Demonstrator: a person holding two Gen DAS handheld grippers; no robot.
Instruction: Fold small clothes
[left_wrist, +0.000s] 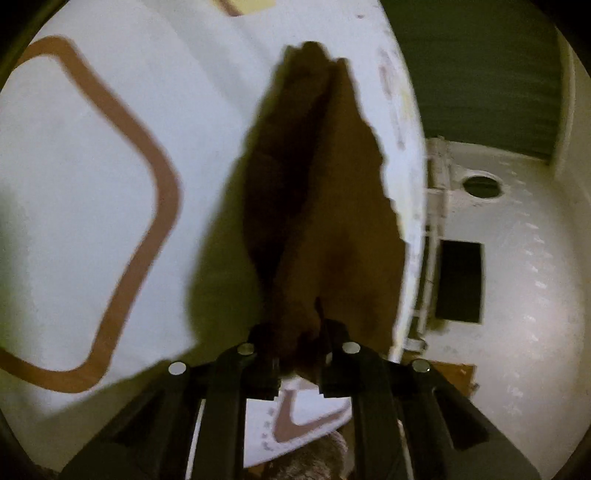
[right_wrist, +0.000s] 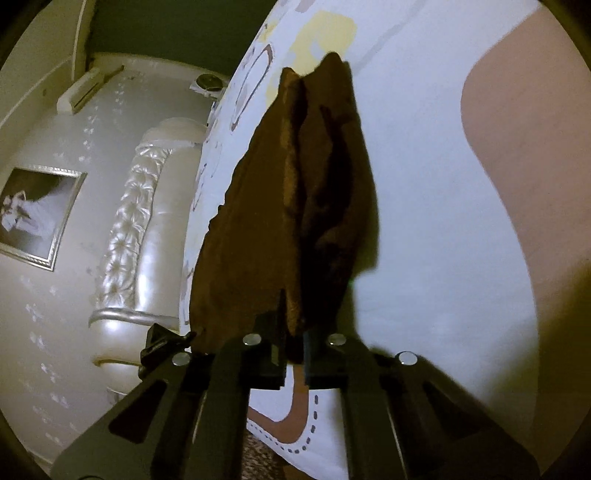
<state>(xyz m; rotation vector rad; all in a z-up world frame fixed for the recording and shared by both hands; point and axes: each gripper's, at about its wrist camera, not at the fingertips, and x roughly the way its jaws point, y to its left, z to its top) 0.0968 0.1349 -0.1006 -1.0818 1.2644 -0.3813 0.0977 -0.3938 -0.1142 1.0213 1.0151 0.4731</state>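
Now both tongs, left gripper (left_wrist: 299, 354) and right gripper (right_wrist: 293, 356), are clamped on the dark brown fabric garment (left_wrist: 317, 192), pick-up done, so carrying it evenly over the white patterned bedsheet (left_wrist: 92, 184) comes next.

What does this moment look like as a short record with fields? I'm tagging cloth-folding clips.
surface: white bedsheet with brown loop pattern
garment: brown cloth, bunched and hanging from both grips
left gripper: jaws shut on the brown cloth
right gripper: jaws shut on the brown cloth
background: padded headboard, framed picture on wall
fold state: not yet laid flat
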